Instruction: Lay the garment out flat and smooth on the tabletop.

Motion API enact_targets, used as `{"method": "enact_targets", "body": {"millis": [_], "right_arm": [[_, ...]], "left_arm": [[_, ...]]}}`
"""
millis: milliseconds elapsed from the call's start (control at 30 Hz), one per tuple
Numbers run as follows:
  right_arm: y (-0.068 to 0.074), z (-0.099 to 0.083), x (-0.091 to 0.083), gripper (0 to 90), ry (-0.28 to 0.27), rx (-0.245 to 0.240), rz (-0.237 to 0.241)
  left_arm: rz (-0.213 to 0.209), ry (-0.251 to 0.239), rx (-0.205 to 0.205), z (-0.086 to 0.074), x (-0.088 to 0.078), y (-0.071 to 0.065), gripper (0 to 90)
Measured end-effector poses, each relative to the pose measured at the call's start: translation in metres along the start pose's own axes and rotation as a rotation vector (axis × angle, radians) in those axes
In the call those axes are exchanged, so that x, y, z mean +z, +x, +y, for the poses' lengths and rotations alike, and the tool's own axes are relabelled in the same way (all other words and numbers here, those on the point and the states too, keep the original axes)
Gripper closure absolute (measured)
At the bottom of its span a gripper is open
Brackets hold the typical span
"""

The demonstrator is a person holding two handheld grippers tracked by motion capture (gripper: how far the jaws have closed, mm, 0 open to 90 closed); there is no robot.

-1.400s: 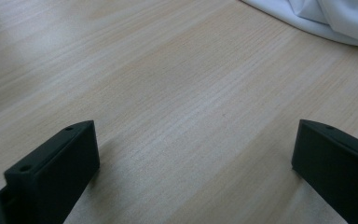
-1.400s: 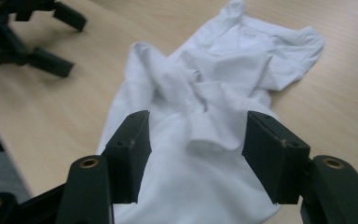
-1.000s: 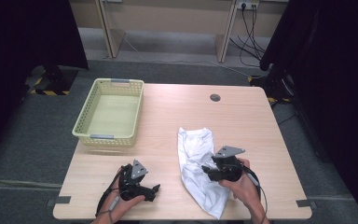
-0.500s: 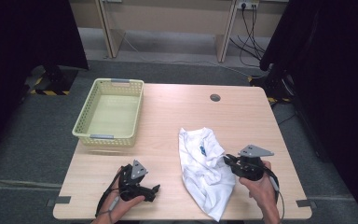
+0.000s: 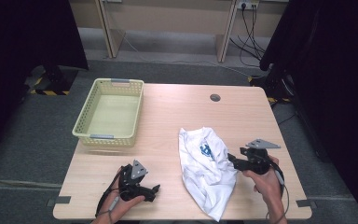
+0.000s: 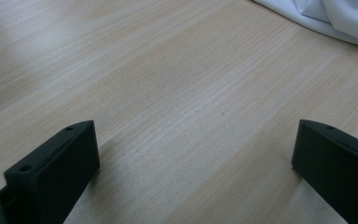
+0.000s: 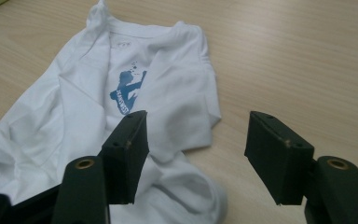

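Observation:
A white T-shirt with a blue print lies crumpled on the right half of the wooden table. Its lower end hangs over the near edge. My right gripper sits at the shirt's right edge, pointing left at it. Its jaws have just been opening and now stand apart. In the right gripper view the T-shirt lies below and beyond my right gripper, and no pad presses on the cloth. My left gripper rests open on bare wood at the near left. In its own view the left gripper holds nothing, and the shirt's edge lies ahead.
A pale yellow plastic basket stands empty at the table's back left. A round cable hole is in the tabletop near the back edge. Bare wood separates the basket from the shirt. Dark curtains hang on both sides of the table.
My right gripper has moved right, from over the shirt to its right edge, drawing the cloth out that way, and now stands open off it. The left gripper has stayed put.

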State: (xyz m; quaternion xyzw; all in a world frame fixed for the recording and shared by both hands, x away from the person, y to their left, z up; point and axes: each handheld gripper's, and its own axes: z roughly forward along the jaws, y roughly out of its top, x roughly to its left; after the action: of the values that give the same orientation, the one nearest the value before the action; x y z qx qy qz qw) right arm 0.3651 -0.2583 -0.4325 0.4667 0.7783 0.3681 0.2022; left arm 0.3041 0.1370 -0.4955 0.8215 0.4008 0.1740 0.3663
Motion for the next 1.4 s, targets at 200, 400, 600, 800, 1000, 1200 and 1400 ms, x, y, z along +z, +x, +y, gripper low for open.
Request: {"method": "enact_targets", "body": {"millis": [200, 400, 600, 800, 1000, 1200, 1400], "right_arm": [[-0.007, 0.002, 0.040, 40.7, 0.102, 0.041, 0.012], [-0.005, -0.004, 0.052, 76.7, 0.103, -0.043, 0.098], [-0.030, 0.004, 0.036, 82.5, 0.062, -0.086, -0.104], [-0.054, -0.001, 0.024, 67.3, 0.036, -0.024, -0.174], [-0.036, 0.001, 0.031, 52.2, 0.056, 0.057, 0.030], [-0.024, 0.000, 0.054, 57.6, 0.114, 0.047, 0.079], [-0.024, 0.001, 0.054, 87.7, 0.085, -0.067, 0.060]], "left_arm": [[0.000, 0.000, 0.000, 0.000, 0.000, 0.000, 0.0], [0.000, 0.000, 0.000, 0.000, 0.000, 0.000, 0.0], [0.000, 0.000, 0.000, 0.000, 0.000, 0.000, 0.0], [0.000, 0.000, 0.000, 0.000, 0.000, 0.000, 0.0], [0.001, 0.000, 0.000, 0.000, 0.000, 0.000, 0.0], [0.000, 0.000, 0.000, 0.000, 0.000, 0.000, 0.0], [0.001, 0.000, 0.000, 0.000, 0.000, 0.000, 0.0]]}}
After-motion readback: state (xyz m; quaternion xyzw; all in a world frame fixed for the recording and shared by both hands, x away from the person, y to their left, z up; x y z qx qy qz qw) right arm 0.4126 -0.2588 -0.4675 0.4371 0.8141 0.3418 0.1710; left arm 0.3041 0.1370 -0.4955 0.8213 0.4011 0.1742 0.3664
